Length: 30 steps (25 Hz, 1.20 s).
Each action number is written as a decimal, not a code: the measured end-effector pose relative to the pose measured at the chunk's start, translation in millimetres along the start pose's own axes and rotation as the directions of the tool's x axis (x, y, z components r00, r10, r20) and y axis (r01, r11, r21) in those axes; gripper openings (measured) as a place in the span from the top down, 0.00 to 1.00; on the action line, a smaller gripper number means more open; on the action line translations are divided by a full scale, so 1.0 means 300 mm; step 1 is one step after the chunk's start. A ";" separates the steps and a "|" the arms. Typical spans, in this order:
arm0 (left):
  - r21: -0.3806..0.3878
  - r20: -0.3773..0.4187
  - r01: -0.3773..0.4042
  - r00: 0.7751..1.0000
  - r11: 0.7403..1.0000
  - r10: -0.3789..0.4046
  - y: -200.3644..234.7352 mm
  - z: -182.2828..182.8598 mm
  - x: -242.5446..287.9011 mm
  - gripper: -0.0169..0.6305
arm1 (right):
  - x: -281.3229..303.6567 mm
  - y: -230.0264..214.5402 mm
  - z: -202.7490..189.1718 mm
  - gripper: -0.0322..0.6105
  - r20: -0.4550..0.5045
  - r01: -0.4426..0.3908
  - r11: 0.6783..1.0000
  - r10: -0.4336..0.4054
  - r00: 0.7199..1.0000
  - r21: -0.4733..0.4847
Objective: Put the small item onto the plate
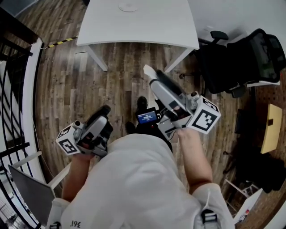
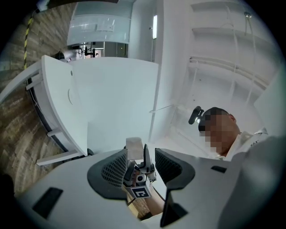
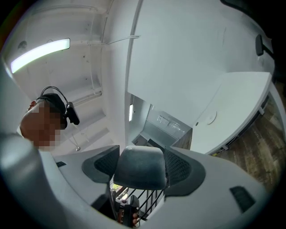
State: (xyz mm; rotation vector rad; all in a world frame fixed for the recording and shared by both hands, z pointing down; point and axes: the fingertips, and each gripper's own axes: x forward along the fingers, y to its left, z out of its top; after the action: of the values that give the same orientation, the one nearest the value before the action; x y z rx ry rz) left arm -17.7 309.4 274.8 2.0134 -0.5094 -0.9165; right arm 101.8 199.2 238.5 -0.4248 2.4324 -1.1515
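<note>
A white plate [image 1: 128,6] lies on the far white table [image 1: 138,27], well ahead of me. It also shows as a faint disc in the right gripper view, plate [image 3: 209,117]. I see no small item on the table or floor. My left gripper [image 1: 103,112] is held low at my left side; its jaws stand apart, and through the gap I see the right gripper's white fingertip [image 2: 134,147]. My right gripper [image 1: 149,74] points up towards the table. In the right gripper view a dark grey rounded block [image 3: 140,167] fills the space between the jaws; what it is stays unclear.
The floor is wooden planks between me and the table. A black office chair [image 1: 237,58] stands at the right, and a black railing [image 1: 9,89] runs along the left. A small lit screen [image 1: 147,117] hangs at my chest. A pale wooden board [image 1: 271,127] is at far right.
</note>
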 end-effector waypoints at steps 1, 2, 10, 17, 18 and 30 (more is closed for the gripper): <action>0.005 0.005 -0.009 1.000 1.000 0.009 0.018 0.022 0.015 0.69 | 0.022 -0.025 0.016 0.45 -0.001 -0.007 1.000 0.007 1.000 0.008; 0.009 0.008 -0.018 1.000 1.000 0.018 0.038 0.042 0.033 0.69 | 0.045 -0.051 0.035 0.45 -0.003 -0.014 1.000 0.014 1.000 0.016; 0.013 -0.010 -0.071 0.997 0.997 0.071 0.263 0.187 0.282 0.69 | 0.170 -0.328 0.255 0.45 -0.015 -0.021 0.997 0.022 1.000 0.071; 0.025 -0.023 -0.083 0.996 0.996 0.083 0.405 0.296 0.547 0.69 | 0.257 -0.504 0.498 0.45 -0.034 -0.027 0.997 0.029 0.999 0.070; 0.029 -0.024 -0.085 0.996 0.996 0.086 0.417 0.303 0.576 0.69 | 0.261 -0.524 0.522 0.45 -0.039 -0.025 0.997 0.028 0.999 0.068; 0.024 -0.007 -0.135 0.991 0.991 0.135 0.545 0.418 0.695 0.69 | 0.359 -0.704 0.626 0.45 -0.079 -0.004 0.995 0.011 0.997 0.095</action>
State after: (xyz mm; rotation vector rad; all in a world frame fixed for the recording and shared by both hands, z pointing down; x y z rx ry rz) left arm 19.4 18.6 276.1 1.9771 -0.6466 -0.8228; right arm 120.1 -100.9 271.5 -0.3464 2.4318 -1.2974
